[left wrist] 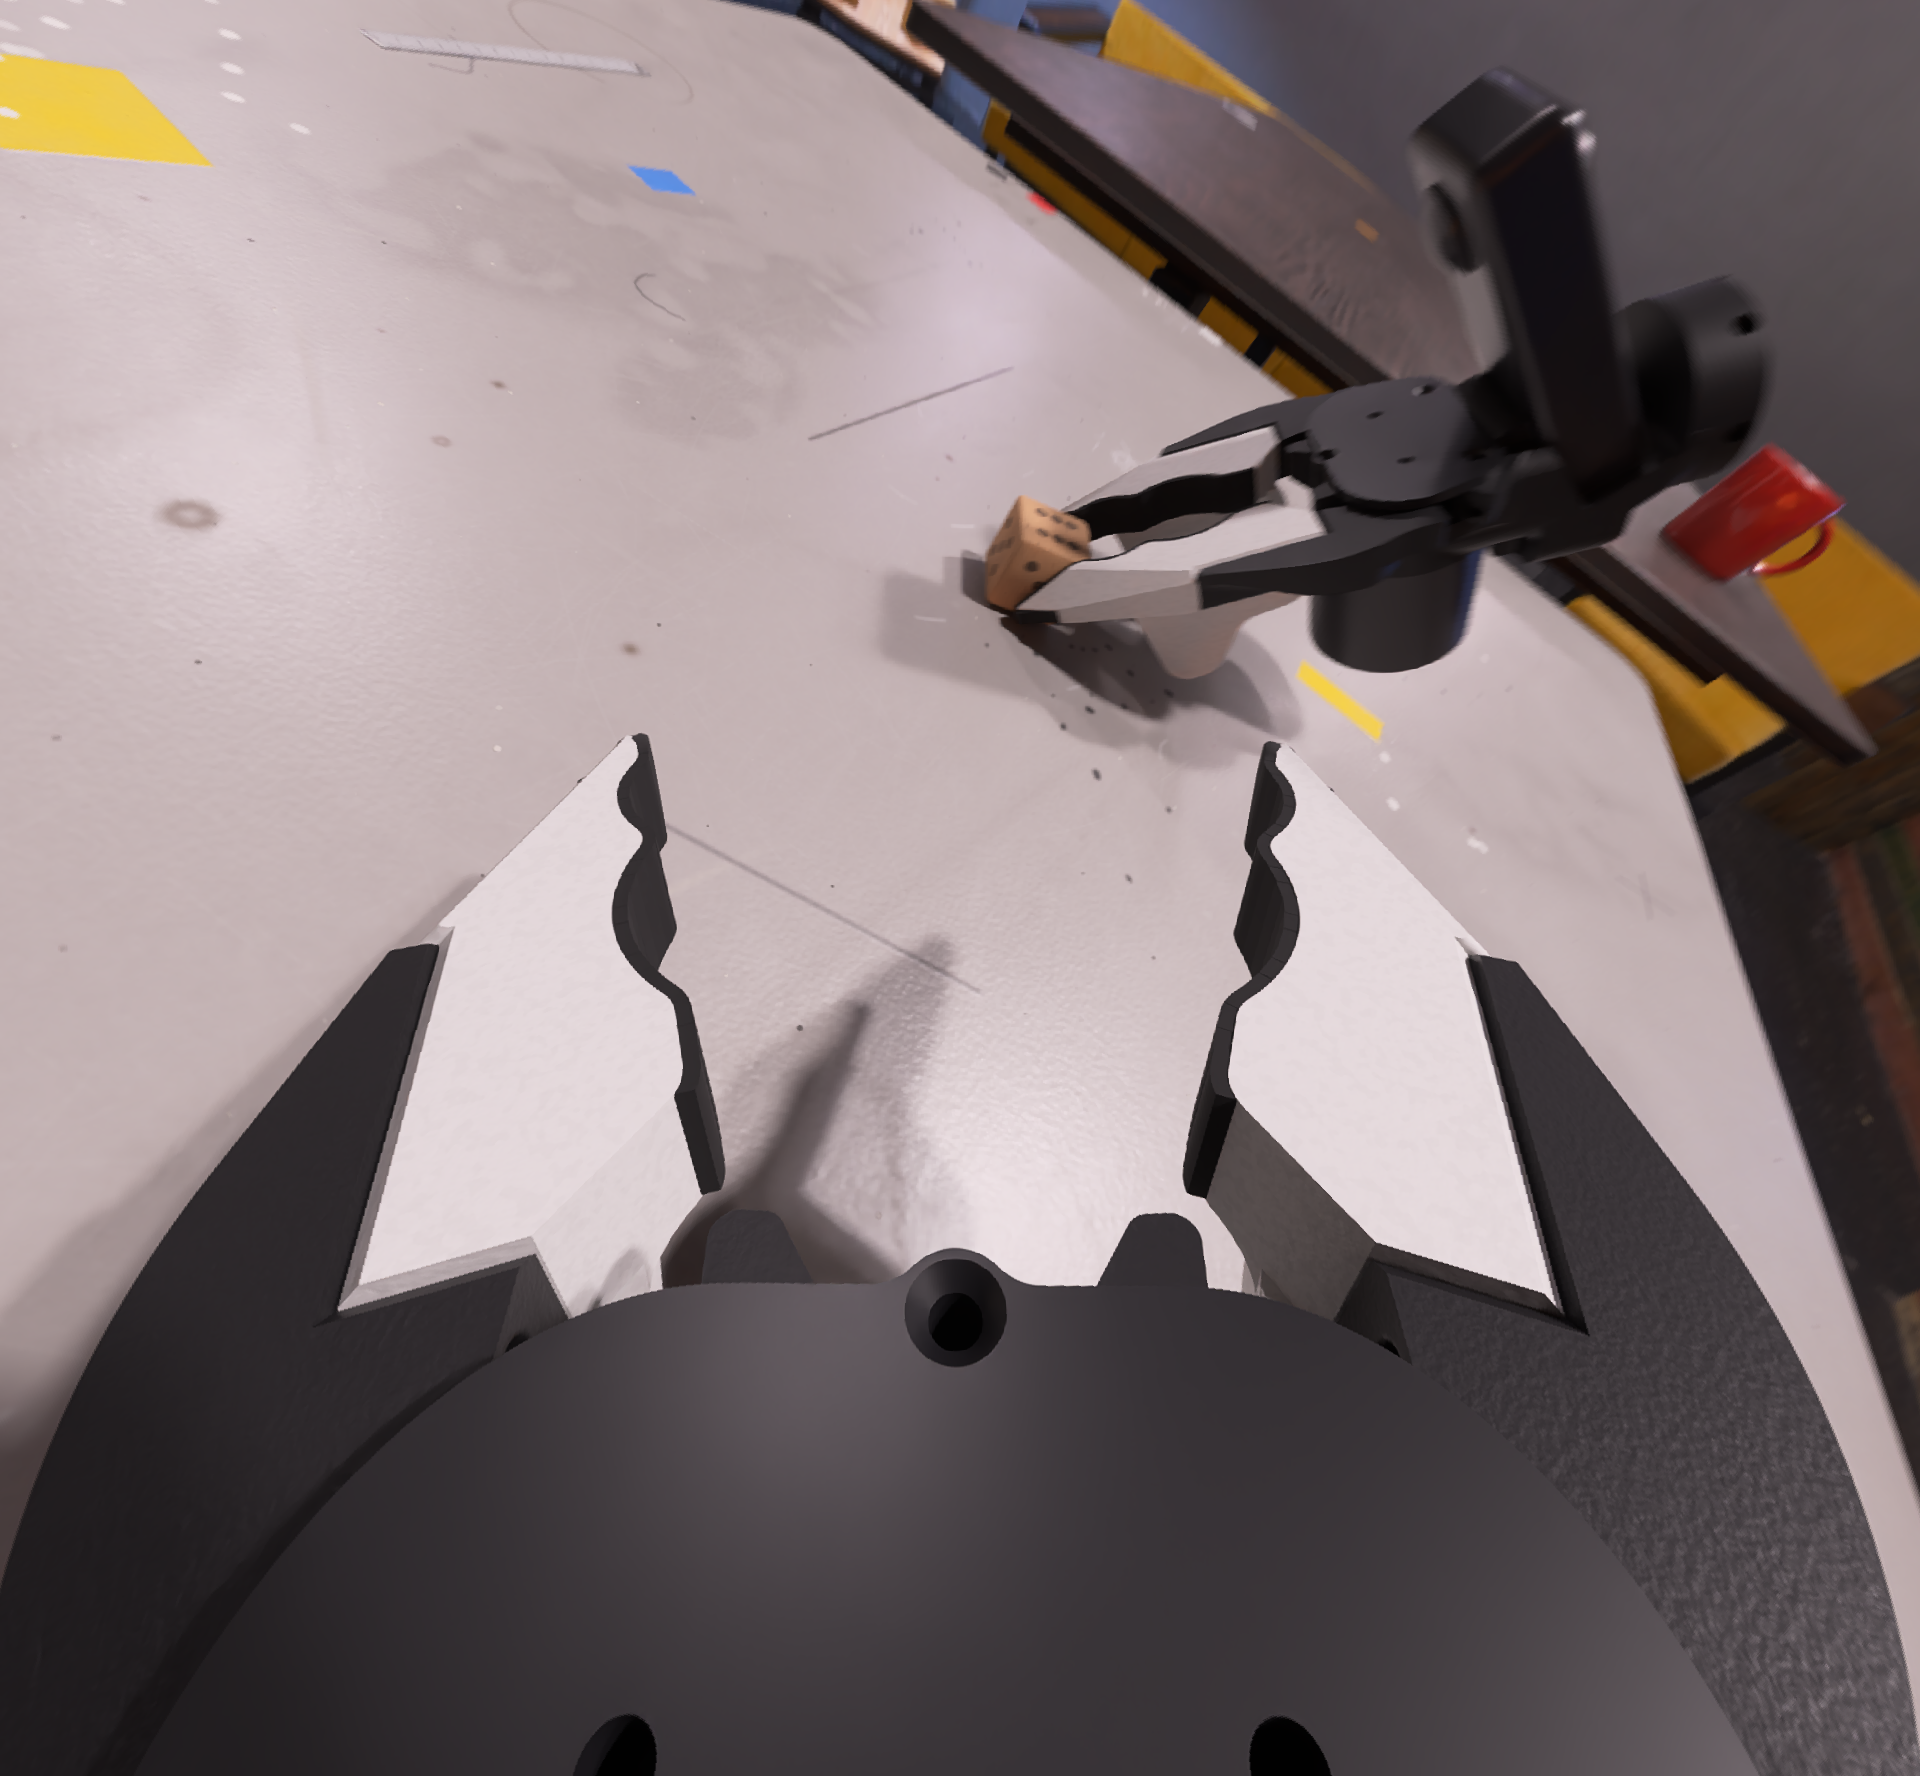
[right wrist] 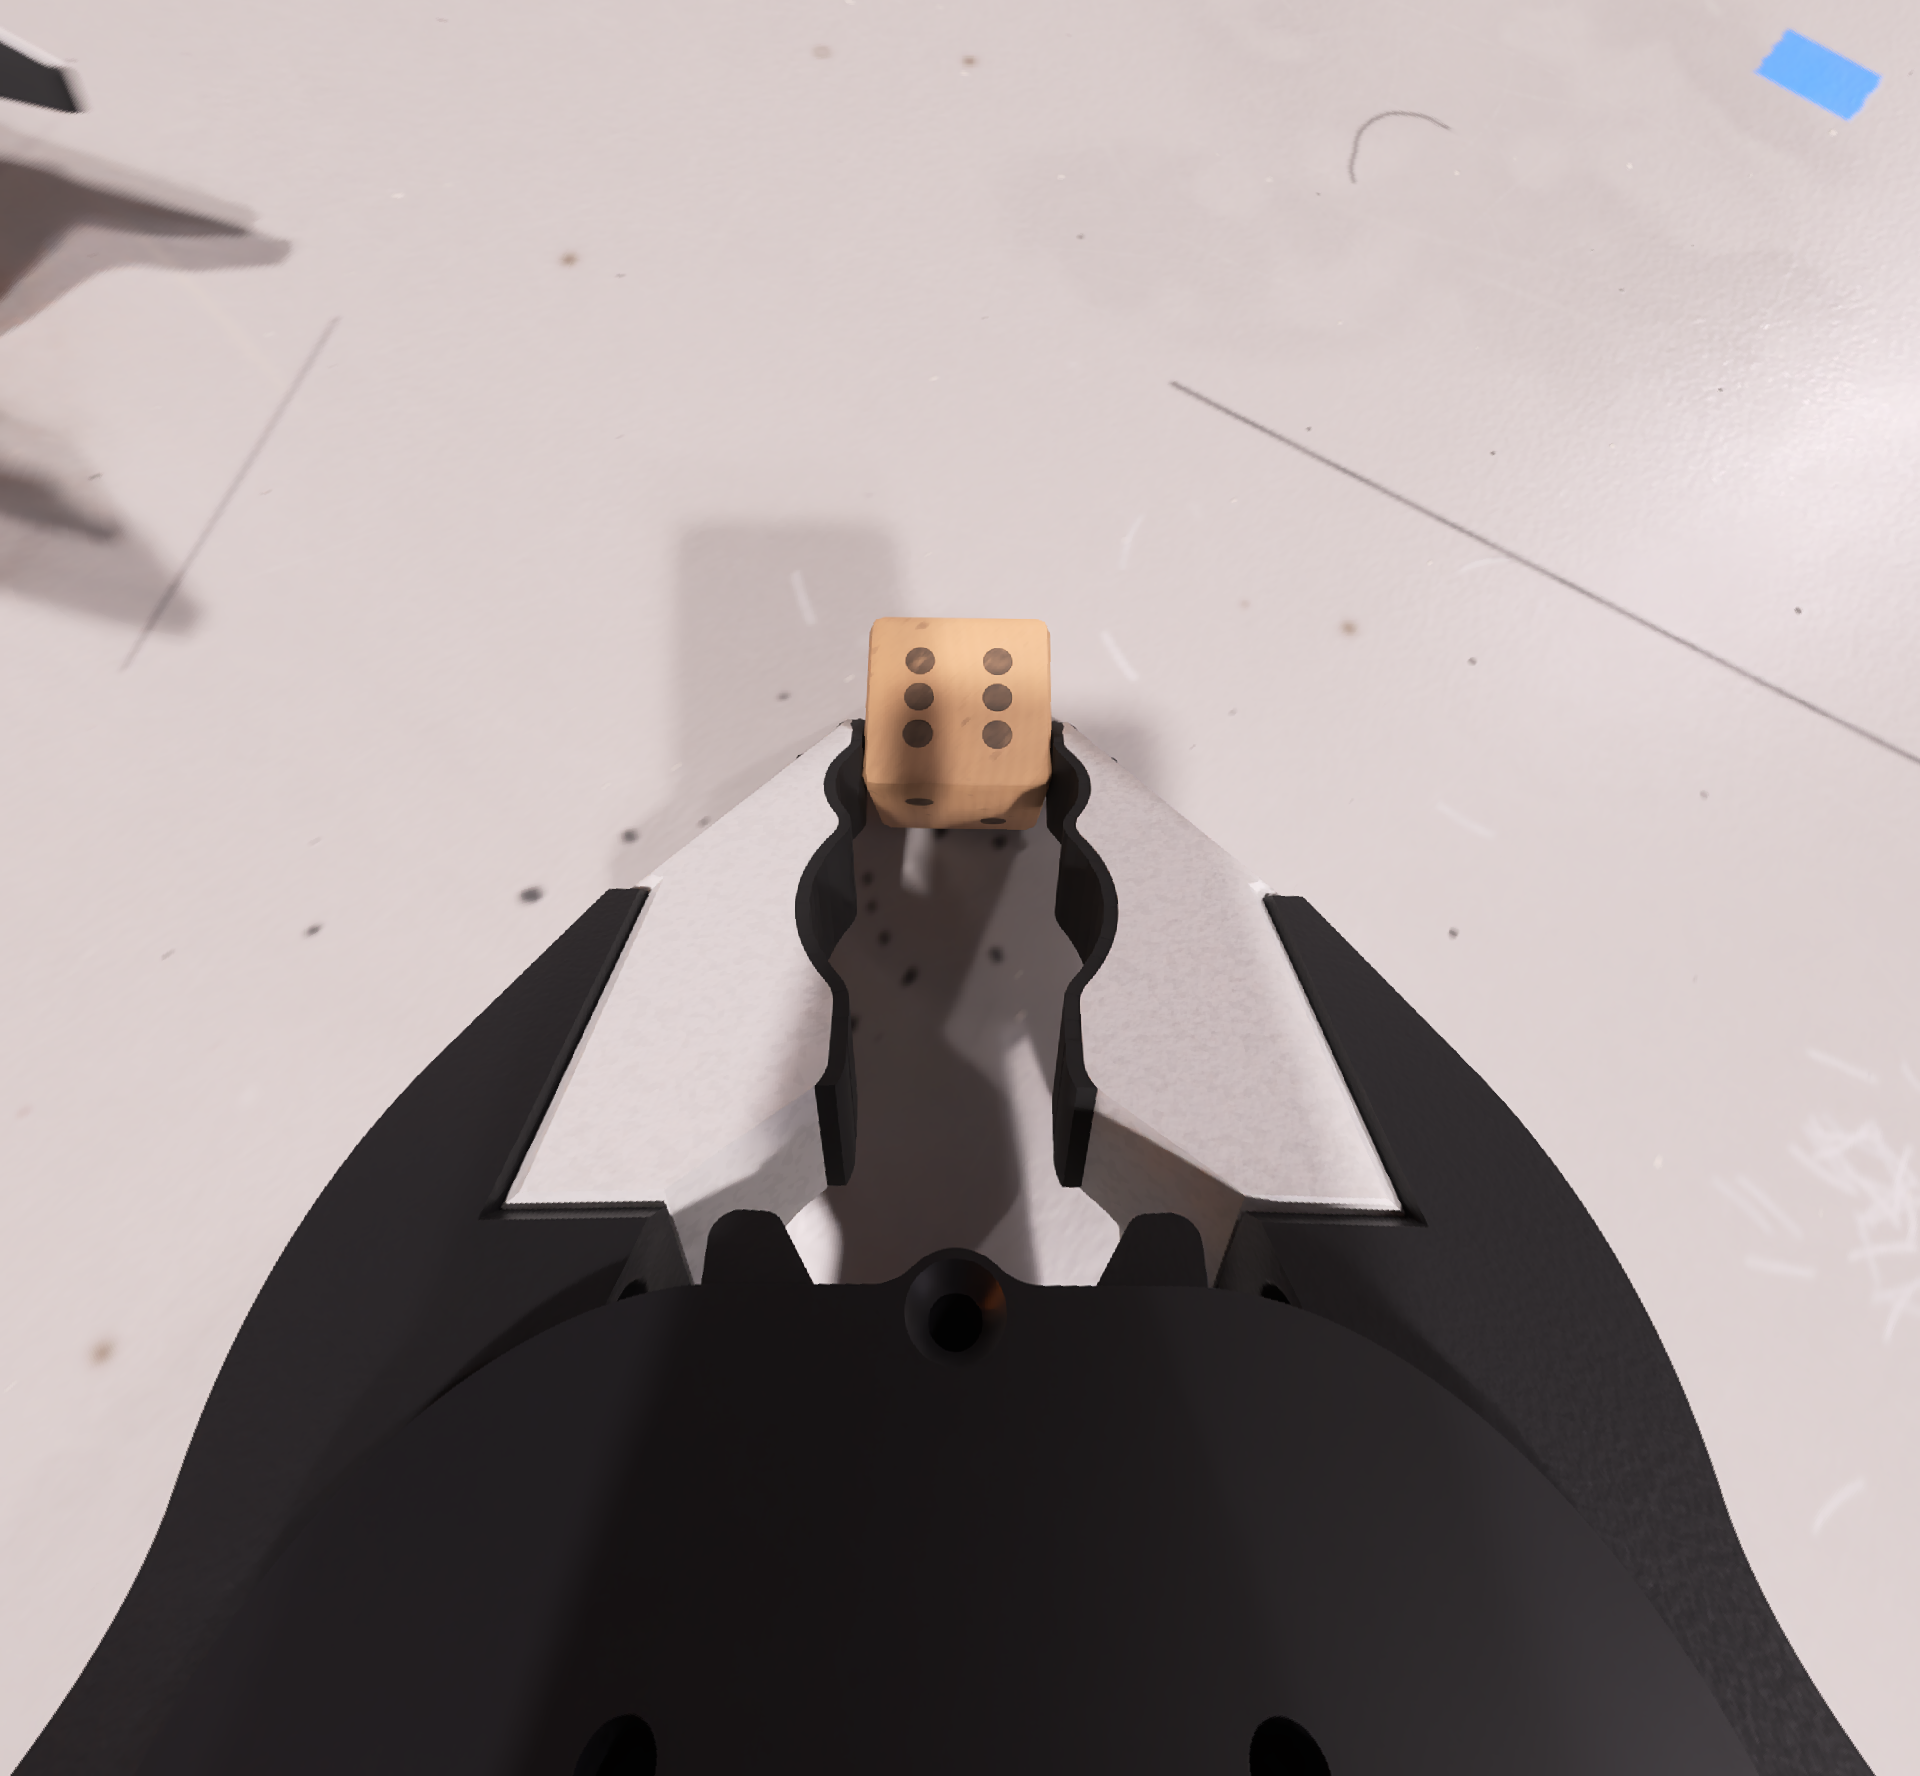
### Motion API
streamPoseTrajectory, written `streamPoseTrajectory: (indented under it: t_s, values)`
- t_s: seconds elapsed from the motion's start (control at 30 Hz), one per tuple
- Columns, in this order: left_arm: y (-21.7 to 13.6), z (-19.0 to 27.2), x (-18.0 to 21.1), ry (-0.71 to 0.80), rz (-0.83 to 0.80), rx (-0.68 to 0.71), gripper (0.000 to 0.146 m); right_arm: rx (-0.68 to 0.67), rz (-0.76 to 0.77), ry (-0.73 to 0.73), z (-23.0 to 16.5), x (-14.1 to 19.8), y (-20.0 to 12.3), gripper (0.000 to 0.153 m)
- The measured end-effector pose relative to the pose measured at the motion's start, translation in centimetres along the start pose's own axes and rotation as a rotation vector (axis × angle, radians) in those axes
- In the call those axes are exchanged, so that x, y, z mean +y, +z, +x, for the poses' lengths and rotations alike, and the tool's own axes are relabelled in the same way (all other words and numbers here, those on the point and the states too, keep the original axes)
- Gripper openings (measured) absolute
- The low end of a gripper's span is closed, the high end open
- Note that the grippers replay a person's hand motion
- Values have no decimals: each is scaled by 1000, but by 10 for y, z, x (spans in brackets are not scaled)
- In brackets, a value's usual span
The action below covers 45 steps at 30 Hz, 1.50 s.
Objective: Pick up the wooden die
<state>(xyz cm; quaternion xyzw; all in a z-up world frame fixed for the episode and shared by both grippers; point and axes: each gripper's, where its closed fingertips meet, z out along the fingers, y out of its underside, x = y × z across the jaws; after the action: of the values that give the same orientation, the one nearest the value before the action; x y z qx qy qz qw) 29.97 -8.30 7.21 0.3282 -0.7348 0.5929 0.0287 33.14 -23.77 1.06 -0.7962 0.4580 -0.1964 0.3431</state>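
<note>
The wooden die (right wrist: 956, 718) is a small tan cube with dark pips, its six-pip face towards the right wrist camera. My right gripper (right wrist: 956, 752) is shut on it, and the two fingertips pinch its left and right sides. The die's shadow falls apart from it on the white table (right wrist: 1351, 791), so it seems to hang a little above the surface. In the left wrist view the die (left wrist: 1034, 542) sits at the tips of the right gripper (left wrist: 1051, 554), ahead and to the right. My left gripper (left wrist: 951, 750) is open and empty above the table.
A blue tape patch (left wrist: 662, 180) and a yellow patch (left wrist: 94, 111) mark the table (left wrist: 520, 479). A red mug-like object (left wrist: 1751, 511) sits on a dark bench (left wrist: 1195, 168) beyond the table's right edge. A finger of the left gripper (right wrist: 114, 220) shows at the left of the right wrist view.
</note>
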Motion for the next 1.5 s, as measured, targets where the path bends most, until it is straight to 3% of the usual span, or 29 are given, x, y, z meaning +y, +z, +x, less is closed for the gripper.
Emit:
streamPoseTrajectory:
  t_s: [0.2, 0.33, 0.47, 0.83, 1.5]
  values:
    - [17, -7, 14, 128, -140, -51, 117, -69, 114, -6, -53, 9, -31, 34]
    - [27, -12, 19, 137, -206, -71, 117, -79, 85, -56, -84, 13, -29, 34]
    - [35, -16, 30, 137, -297, -98, 112, 7, 10, -147, -84, 11, -18, 34]
    - [34, -15, 29, -39, -284, 41, 90, -45, 14, -161, -81, 5, -7, 34]
    - [34, -16, 29, -44, -292, 54, 81, -63, 38, -178, -73, 0, -3, 34]
